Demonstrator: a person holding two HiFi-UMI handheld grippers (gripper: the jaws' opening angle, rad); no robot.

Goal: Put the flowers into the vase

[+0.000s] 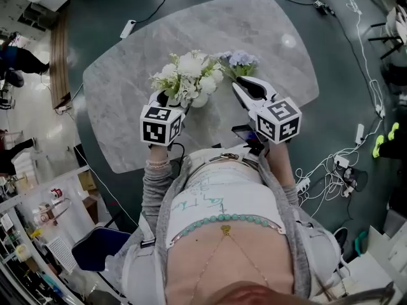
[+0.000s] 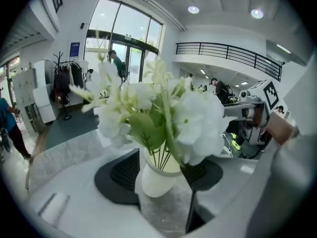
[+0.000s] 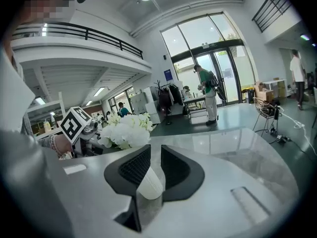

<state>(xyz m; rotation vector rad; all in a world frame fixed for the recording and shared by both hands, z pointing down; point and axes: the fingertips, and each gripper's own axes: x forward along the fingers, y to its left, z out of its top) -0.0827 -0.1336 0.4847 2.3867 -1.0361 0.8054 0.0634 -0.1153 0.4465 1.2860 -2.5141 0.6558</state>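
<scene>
Between jaws, left gripper (image 2: 164, 165) clamps vase (image 2: 156, 183), right gripper (image 3: 151, 168) white stem (image 3: 150, 185).

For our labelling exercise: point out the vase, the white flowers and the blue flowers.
vase (image 2: 157, 180): left gripper view, rounded body.
white flowers (image 1: 191, 64): head view, central bloom.
blue flowers (image 1: 243, 58): head view, bloom cluster.

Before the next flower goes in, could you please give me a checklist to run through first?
1. The left tool grips the vase: ok.
2. The white flowers sit in the vase: ok.
3. The right tool holds something: ok, a white tapered piece; whether it is a stem, cannot tell.
4. The blue flowers are in the vase: not ok, they show beside the white bunch.
5. Room left in the vase mouth: cannot tell.
</scene>
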